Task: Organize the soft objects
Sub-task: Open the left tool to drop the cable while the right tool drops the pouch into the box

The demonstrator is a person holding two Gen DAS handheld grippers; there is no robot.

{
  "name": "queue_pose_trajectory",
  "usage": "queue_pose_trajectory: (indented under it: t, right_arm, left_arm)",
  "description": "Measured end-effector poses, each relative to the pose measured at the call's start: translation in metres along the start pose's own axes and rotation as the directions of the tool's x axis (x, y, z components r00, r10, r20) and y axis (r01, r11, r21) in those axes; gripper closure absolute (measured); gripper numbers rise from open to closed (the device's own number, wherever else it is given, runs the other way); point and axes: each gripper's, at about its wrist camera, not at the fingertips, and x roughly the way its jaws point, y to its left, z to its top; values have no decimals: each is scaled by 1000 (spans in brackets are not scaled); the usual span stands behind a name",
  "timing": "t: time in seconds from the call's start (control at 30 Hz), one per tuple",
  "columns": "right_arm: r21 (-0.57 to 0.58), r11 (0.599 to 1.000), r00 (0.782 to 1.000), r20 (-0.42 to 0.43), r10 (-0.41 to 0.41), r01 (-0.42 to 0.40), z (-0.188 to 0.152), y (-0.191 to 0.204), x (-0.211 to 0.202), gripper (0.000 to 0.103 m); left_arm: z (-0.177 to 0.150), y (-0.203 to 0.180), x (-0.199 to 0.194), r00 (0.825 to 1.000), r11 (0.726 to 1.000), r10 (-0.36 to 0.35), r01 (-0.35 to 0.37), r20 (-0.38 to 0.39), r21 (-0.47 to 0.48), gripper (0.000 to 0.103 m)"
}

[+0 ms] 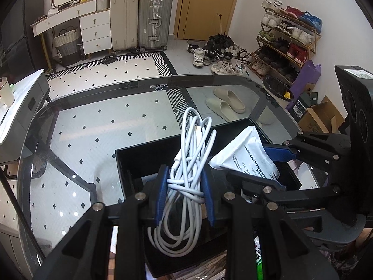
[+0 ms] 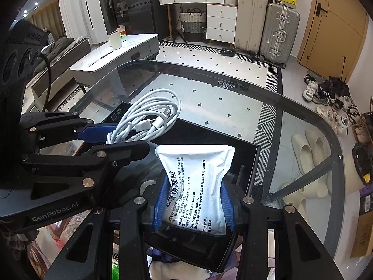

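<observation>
Left tongs (image 1: 184, 193) clamped on coiled white charging cable (image 1: 186, 163); right tongs (image 2: 193, 200) clamped on white printed sachet (image 2: 198, 182). Both over shallow black tray (image 1: 144, 158) on glass bench (image 1: 93, 128). Step: placing. Next: lower, release inside tray.

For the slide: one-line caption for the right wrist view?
Right gripper clamps a white sachet above a black tray; left gripper holds a coiled white cable alongside.

White walls, wooden door (image 1: 205, 4), white tile floor with black diamonds (image 1: 112, 74). White dresser (image 1: 93, 30), two suitcases (image 1: 142, 21), full shoe rack (image 1: 286, 39), glass table (image 1: 93, 121). Bright daylight.
</observation>
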Motion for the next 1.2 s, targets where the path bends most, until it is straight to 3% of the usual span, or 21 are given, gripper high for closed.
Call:
queue_pose_trajectory:
  t: [0.27,0.5,0.7,0.77,0.87,1.0,1.1,1.2]
  right_arm:
    - [5,1000,1000,-2,21,-21,-3,-3,-1,55]
    - [3,1000,1000,24,19,-19,-9,-5,-16,43]
    - [10,1000,999,41,19,-20,-14,-4,-30,37]
    - [11,1000,999,52,2,-3,-17,-3,-36,25]
    - [20,1000,996,85,-6,5,-24,-5,-48,21]
    - [37,999,995,101,-19,16,-33,-9,-58,19]
    - [51,999,993,120,-21,15,-40,-9,-65,17]
    - [58,998,987,159,-33,24,-48,-10,-73,11]
  left_arm:
    - [-7,0,4,1000,1000,-6,6,-23,10,74]
    - [-9,5,-10,1000,1000,-4,4,5,-3,50]
    - [-11,4,-22,1000,1000,11,-11,9,7,40]
    - [-13,3,-26,1000,1000,4,-4,13,5,37]
    - [-17,2,-34,999,1000,24,-25,29,5,22]
    - [-26,-2,-42,999,1000,18,-19,32,9,20]
    - [-31,-5,-47,999,1000,13,-13,43,7,3]
    - [-36,-7,-54,998,1000,22,-23,65,10,3]
